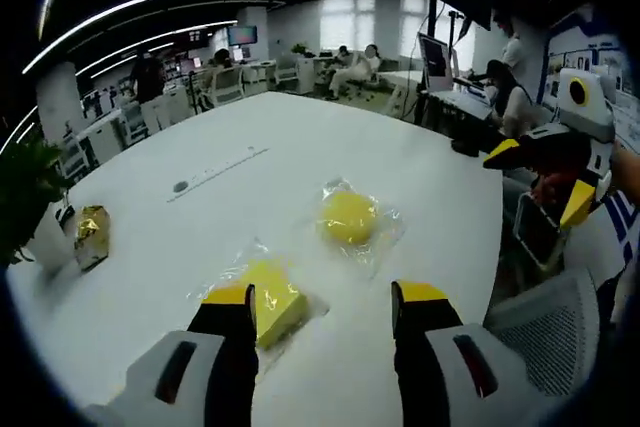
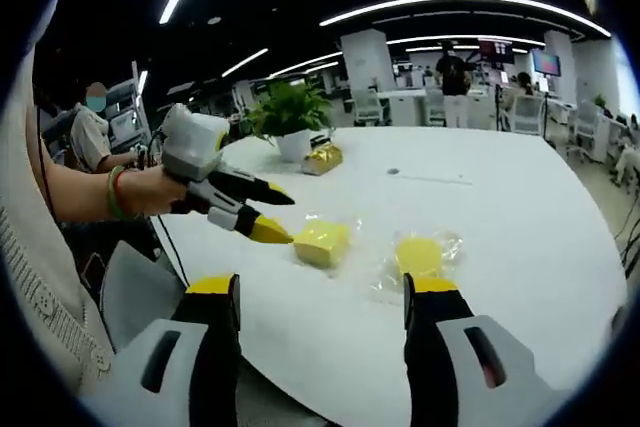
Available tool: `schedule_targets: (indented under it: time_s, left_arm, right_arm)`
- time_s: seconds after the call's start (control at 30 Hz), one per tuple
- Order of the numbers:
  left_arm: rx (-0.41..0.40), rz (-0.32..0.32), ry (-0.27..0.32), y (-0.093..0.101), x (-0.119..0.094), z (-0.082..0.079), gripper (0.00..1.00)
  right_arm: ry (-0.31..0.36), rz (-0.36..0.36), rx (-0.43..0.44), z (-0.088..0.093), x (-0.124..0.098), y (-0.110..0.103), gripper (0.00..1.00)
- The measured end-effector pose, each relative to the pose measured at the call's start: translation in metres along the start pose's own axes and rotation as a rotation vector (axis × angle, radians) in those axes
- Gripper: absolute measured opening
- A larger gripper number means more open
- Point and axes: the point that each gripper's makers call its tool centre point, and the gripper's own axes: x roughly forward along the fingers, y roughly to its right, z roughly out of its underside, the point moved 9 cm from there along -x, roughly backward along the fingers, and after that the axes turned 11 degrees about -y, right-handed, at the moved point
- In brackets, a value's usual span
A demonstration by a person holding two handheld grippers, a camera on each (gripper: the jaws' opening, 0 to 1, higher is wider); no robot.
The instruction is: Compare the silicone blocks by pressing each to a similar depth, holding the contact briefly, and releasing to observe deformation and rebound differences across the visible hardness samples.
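White gripper body, black yellow-tipped jaws, green wristband

Wide bare bench across the middle and upper centre of the left gripper view, open for passing. Blocked at lower centre by two bagged yellow blocks, well apart. Crowded at far left by a potted plant and gold packet. Hemmed at lower right by a mesh chair.
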Motion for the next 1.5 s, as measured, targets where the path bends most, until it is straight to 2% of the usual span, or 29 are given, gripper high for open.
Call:
schedule_targets:
  time_s: [0.17,0.27,0.47,0.57,0.63,0.73,0.8,1.03,1.5]
  left_arm:
    - [0.007,-0.023,0.019,0.001,-0.038,0.028,0.58]
    - [-0.007,-0.057,0.023,0.000,-0.061,0.048,0.60]
    - [-0.100,-0.096,0.039,0.000,-0.083,0.078,0.62]
    - [-0.138,-0.080,0.034,0.003,-0.091,0.093,0.65]
    - [-0.163,-0.099,0.072,0.003,-0.097,0.097,0.65]
    - [-0.243,-0.110,0.115,0.000,-0.106,0.105,0.65]
    - [-0.244,-0.114,0.129,0.001,-0.110,0.107,0.66]
    - [-0.224,-0.124,0.126,0.007,-0.114,0.112,0.69]
    - [-0.260,-0.123,0.146,0.008,-0.114,0.119,0.68]
  right_arm:
    - [0.042,-0.003,0.005,0.003,-0.004,-0.007,0.68]
    - [0.049,0.005,-0.003,0.011,-0.006,-0.009,0.68]
    - [0.066,0.003,0.016,0.025,-0.004,-0.010,0.71]
    - [0.054,-0.003,0.025,0.029,-0.004,-0.012,0.72]
    - [0.052,-0.009,0.027,0.029,-0.005,-0.014,0.73]
    - [0.055,-0.007,0.014,0.030,-0.006,-0.014,0.75]
    - [0.052,-0.006,0.012,0.030,-0.007,-0.014,0.75]
    - [0.051,0.001,0.017,0.035,-0.001,-0.017,0.73]
    - [0.029,-0.013,0.043,0.041,0.003,-0.023,0.71]
